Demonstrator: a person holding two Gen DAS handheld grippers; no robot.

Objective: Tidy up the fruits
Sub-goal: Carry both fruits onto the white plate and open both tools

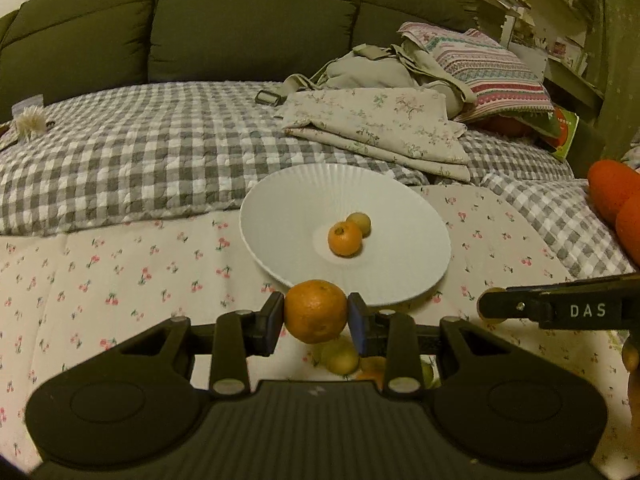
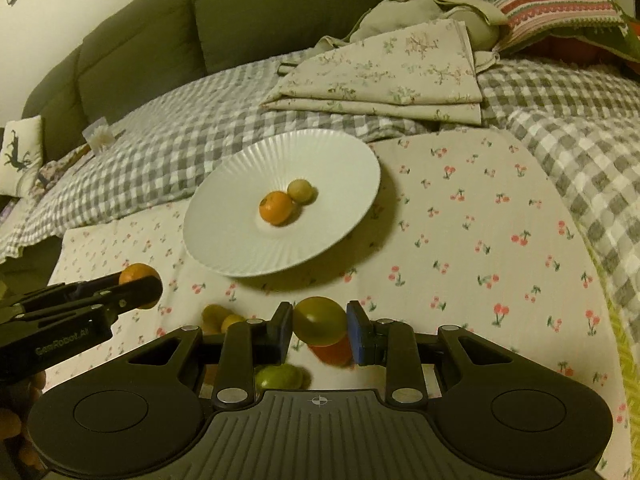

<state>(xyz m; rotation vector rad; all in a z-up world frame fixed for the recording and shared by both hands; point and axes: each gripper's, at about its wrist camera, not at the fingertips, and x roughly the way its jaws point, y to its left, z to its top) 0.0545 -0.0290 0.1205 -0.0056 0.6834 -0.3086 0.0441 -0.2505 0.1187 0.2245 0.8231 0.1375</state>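
Near the white plate (image 1: 420, 216) on the bed, the left claw (image 1: 316, 314) pinches an orange (image 1: 315, 310) and the right claw (image 2: 320, 326) pinches a green fruit (image 2: 320, 320); transfer step underway, next carrying both over the plate and releasing.

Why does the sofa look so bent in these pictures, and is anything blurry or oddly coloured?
Left wrist view: the fisheye lens bows the dark green sofa and blackens the corners; dim yellowish light, sharp on the round orange fruit in the left gripper. Right wrist view: same bowing and tint; the white ribbed plate has slightly smeared edges, and the yellow-green fruit in the right gripper looks soft.
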